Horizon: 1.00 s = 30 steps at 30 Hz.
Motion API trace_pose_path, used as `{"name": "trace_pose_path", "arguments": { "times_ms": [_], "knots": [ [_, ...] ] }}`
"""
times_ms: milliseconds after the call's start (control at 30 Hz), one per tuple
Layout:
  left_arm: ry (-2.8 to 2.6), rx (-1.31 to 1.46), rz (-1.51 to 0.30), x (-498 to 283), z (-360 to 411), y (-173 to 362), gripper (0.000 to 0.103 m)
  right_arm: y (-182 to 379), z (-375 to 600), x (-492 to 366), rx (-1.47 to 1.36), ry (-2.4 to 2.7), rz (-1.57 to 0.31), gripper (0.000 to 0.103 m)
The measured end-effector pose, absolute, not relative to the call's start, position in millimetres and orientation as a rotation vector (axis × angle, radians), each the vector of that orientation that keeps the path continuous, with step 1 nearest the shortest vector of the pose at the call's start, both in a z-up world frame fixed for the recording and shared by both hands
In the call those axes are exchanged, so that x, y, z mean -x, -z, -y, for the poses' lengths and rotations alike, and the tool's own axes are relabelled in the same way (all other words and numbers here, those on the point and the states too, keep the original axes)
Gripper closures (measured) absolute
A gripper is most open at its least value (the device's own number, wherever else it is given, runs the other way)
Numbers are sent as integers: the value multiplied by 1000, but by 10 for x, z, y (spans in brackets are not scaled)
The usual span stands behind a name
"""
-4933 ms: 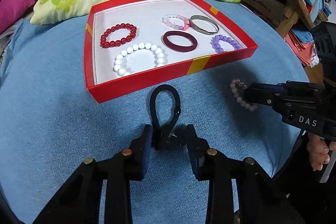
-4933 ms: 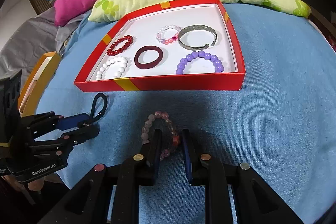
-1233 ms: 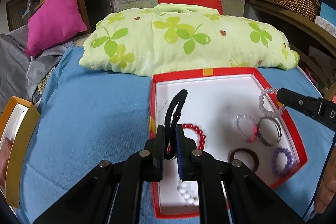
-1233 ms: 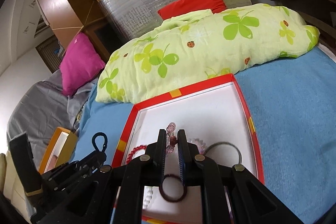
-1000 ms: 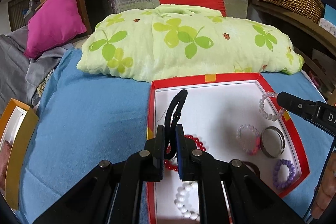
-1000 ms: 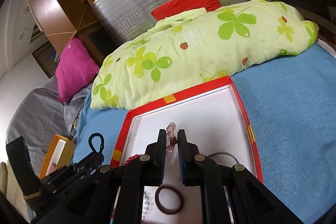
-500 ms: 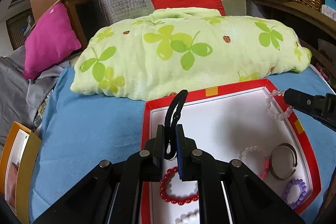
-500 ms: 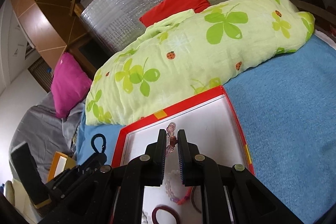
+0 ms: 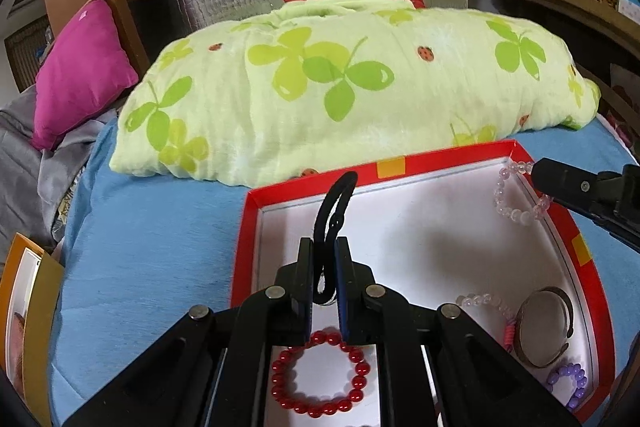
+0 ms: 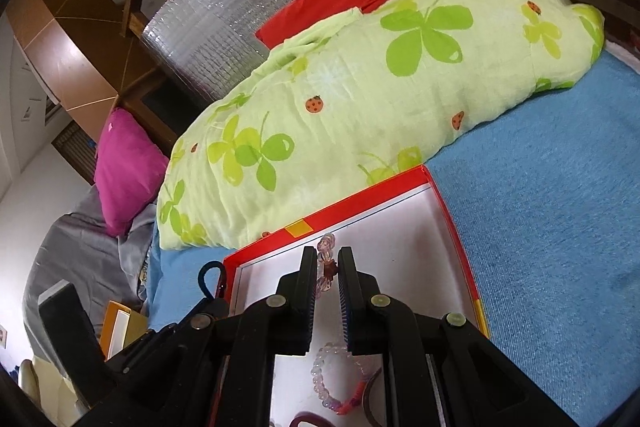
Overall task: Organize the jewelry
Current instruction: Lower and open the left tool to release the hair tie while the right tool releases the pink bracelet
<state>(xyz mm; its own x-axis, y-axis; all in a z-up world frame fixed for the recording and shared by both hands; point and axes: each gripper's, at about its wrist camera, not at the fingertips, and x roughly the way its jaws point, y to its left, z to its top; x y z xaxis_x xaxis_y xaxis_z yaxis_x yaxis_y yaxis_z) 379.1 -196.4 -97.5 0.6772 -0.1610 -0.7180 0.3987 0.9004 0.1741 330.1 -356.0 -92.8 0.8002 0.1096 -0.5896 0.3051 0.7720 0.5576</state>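
Orange box (image 9: 30, 315): far left of my left view, on the blue bedspread (image 9: 152, 247), well apart from the tray.
Tray left edge: the red tray (image 9: 245, 243) has a raised red wall; bare blue cloth runs beside it all the way out to the orange box.
My left gripper (image 9: 325, 279): clenched on the black loop band (image 9: 334, 211), which stands upright between the 2 pads, over the tray's far-left corner.
Open floor, left: the white tray floor under and ahead of the band is bare up to the far wall.
Red bead bracelet (image 9: 318, 373): flat on the tray floor, just below my left pads, partly hidden by the gripper arms.
Far edge: the green clover pillow (image 9: 340, 95) lies right against the tray's far wall.
Centre of tray: a wide white patch lies free between my 2 grippers.
Clear-and-pink bead bracelet (image 9: 490, 311): on the floor at right, just beside the metal bangle (image 9: 544, 327).
Purple bead bracelet (image 9: 570, 383): near corner at right, close to the right wall.
My right gripper (image 10: 324, 271): clamped on the pale pink bead bracelet (image 9: 516, 195), which hangs over the tray's far-right corner, close to the right wall.
Right edge: beyond the right wall, bare blue bedspread.
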Motion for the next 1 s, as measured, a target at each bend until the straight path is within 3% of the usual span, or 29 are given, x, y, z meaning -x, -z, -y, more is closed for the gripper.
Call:
{"name": "trace_pose_path", "arguments": {
  "times_ms": [1000],
  "knots": [
    [358, -397, -822, -3748, 2148, 1255, 93, 1246, 3792, -3339, -780, 146, -706, 91]
  ]
}}
